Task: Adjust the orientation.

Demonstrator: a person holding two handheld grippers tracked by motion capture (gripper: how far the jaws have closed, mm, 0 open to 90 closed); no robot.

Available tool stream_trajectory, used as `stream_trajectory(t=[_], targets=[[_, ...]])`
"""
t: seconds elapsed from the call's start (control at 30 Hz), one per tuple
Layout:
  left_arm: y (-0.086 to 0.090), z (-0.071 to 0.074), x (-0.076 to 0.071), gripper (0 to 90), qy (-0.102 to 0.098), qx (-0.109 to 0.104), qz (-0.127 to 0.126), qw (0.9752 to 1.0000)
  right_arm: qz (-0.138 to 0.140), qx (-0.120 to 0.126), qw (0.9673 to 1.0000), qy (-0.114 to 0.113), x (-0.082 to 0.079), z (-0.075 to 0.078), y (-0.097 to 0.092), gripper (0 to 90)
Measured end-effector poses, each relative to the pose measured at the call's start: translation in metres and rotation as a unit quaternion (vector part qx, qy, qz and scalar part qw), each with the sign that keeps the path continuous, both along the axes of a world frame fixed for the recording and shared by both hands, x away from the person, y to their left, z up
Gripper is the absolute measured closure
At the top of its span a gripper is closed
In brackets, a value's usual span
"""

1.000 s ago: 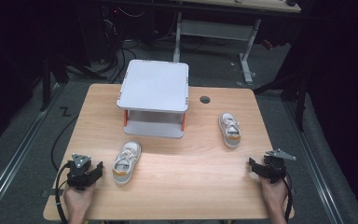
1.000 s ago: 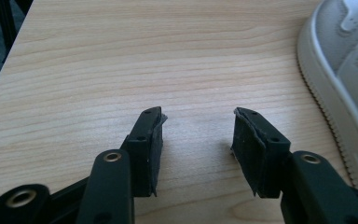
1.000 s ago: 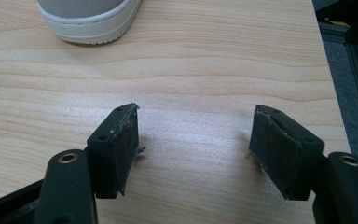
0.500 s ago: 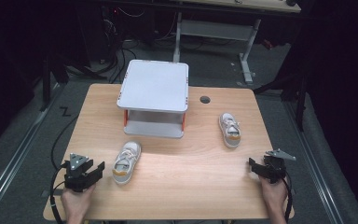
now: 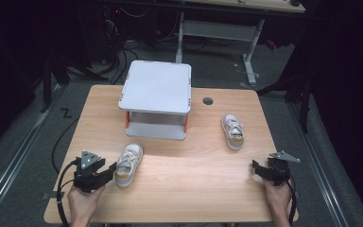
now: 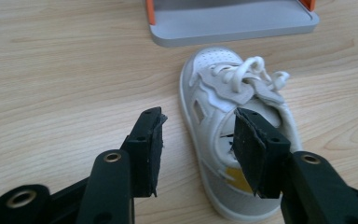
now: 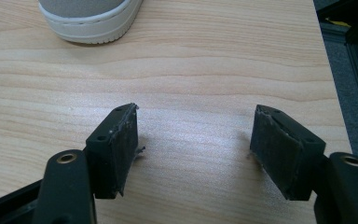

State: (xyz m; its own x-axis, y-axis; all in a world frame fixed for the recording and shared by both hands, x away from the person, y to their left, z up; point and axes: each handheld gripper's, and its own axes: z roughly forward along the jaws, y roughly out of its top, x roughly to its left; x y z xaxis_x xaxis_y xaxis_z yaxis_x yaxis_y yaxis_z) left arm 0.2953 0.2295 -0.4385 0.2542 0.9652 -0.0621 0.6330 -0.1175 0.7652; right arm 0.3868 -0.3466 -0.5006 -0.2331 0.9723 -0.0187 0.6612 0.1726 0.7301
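Shoe 1, the white sneaker (image 5: 128, 164) at the near left of the counter (image 5: 194, 189), is the thing in hand: it lies on its sole just beside the left gripper (image 5: 105, 173), toe pointing toward the grey 2-tier stand (image 5: 157, 97) at the far middle of the counter. In the left gripper view the sneaker (image 6: 235, 140) sits ahead of the jaws and offset to the right, its heel end nearest; the right jaw overlaps the heel collar in the picture while the left jaw stands over bare wood. The jaws are parted about halfway with nothing pressed between them, so the shoe is not gripped.

To do the grasp well, I judge the left gripper should shift toward the shoe until the heel or the collar sits squarely between both pads, with the jaws straddling the shoe's narrow width and not its length. The loose laces (image 6: 247, 74) are best kept out of the pads, since a grip on them alone would let the shoe swing.

A second sneaker (image 5: 232, 131) lies at the right, farther off, well apart from the right gripper (image 5: 260, 169), whose jaws stand wide apart over bare counter; its sole edge (image 7: 91, 18) shows beyond them.
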Motion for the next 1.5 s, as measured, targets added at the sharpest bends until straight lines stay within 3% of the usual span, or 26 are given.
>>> stream_trajectory(t=[0.2,0.43,0.6,0.77,0.87,0.93,1.07,1.17,1.37,1.5], targets=[[-0.012,-0.001,0.009,52.3,0.014,0.017,-0.016,0.9996,0.001,0.0,1.0,-0.001,0.0,0.0,0.0,31.9],[-0.02,-0.013,0.02,53.3,0.044,0.042,-0.024,0.9979,0.001,0.0,1.0,0.0,0.0,0.0,0.0,31.8],[-0.021,-0.018,0.03,60.2,0.061,0.043,-0.028,0.9968,0.001,0.0,1.0,0.0,0.0,0.0,0.0,31.7],[-0.019,-0.016,0.028,72.1,0.057,0.053,-0.02,0.9968,0.003,-0.001,1.0,-0.001,0.0,0.0,0.0,31.7],[-0.023,-0.013,0.026,79.3,0.051,0.083,-0.014,0.9952,0.002,0.0,1.0,0.0,0.0,0.0,0.0,31.7],[-0.026,-0.011,0.026,81.5,0.048,0.089,-0.013,0.9948,0.002,0.0,1.0,0.0,0.0,0.0,0.0,31.7],[-0.03,-0.007,0.027,84.2,0.041,0.082,-0.007,0.9958,0.002,0.0,1.0,0.0,0.0,0.0,0.0,31.7],[-0.037,-0.002,0.026,84.5,0.035,0.084,-0.013,0.9957,0.002,0.0,1.0,0.0,0.0,0.0,0.0,31.7],[-0.061,0.013,0.028,84.6,0.02,0.069,-0.039,0.9967,0.003,-0.001,1.0,-0.001,0.0,0.0,0.0,31.7],[-0.087,0.016,0.034,84.6,0.02,0.07,-0.072,0.9948,0.003,-0.002,1.0,-0.001,0.0,0.0,0.0,31.7]])
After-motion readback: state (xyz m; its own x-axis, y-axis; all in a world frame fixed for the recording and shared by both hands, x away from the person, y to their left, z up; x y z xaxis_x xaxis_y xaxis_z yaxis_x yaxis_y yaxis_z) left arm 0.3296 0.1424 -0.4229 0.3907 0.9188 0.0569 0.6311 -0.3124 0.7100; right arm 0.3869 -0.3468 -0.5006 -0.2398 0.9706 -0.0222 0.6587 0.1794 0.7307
